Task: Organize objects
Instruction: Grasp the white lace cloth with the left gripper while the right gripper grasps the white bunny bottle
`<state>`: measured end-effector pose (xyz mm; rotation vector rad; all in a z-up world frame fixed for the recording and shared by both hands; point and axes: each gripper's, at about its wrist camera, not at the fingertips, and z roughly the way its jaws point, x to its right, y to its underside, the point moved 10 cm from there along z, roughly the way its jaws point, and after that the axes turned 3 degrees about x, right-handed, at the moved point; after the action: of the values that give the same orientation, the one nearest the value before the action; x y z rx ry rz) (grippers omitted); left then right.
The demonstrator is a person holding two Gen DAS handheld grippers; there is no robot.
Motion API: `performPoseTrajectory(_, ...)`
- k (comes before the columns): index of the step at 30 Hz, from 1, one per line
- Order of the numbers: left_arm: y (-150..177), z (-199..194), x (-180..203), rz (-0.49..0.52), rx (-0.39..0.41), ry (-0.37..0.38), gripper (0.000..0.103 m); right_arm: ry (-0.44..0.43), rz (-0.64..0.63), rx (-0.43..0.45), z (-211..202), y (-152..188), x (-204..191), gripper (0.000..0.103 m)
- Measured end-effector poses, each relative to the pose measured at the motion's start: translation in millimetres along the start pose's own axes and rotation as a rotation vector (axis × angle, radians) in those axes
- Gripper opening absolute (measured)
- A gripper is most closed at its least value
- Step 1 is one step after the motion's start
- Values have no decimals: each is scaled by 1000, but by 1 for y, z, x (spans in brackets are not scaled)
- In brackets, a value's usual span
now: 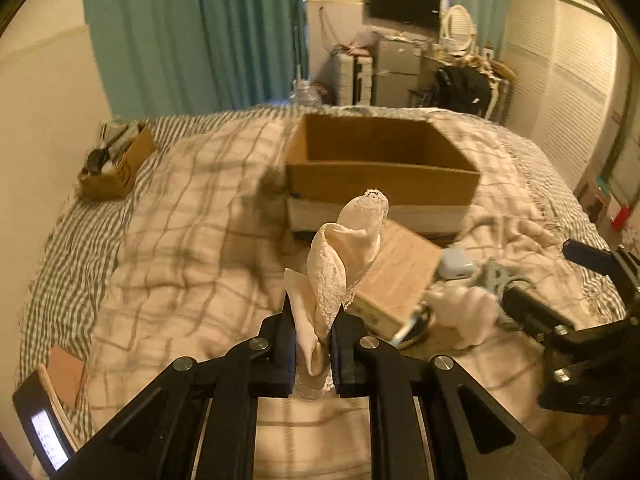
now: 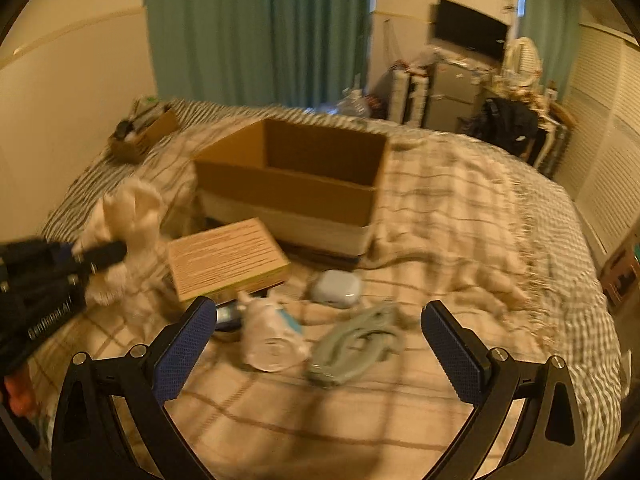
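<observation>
Left gripper (image 1: 312,320) clamped on cream lace cloth (image 1: 344,256), lifted above plaid bedspread (image 1: 180,240), near open cardboard box (image 1: 380,176). Right gripper (image 2: 316,328) spread wide over blurred, possibly plastic-wrapped item (image 2: 268,340).

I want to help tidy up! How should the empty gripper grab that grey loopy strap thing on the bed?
Probably from above, pinching the bunched middle of the grey strap. It lies flat and floppy on the blanket, so there is no edge to catch from the side. The right gripper has its jaws wide open just in front of it; the white crumpled bag sits close on its left, so keep clear of that.
</observation>
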<state>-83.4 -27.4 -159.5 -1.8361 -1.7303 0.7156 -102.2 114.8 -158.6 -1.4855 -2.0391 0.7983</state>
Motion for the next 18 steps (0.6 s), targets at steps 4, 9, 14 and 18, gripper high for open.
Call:
performPoseTrajectory(4, 13, 13, -11, -20, -35, -5, 13, -54, -39, -106, 31, 9, -19, 92)
performPoseTrajectory(9, 26, 27, -19, -42, -84, 1, 13, -101, -74, -226, 59, 29, -35, 85)
performPoseTrajectory(14, 27, 28, -20, -68, -84, 36, 13, -42, -90, -338, 79, 53, -29, 53)
performPoseTrajectory(18, 30, 26, -21, -72, -87, 41, 13, -30, -95, -281, 67, 50, -30, 50)
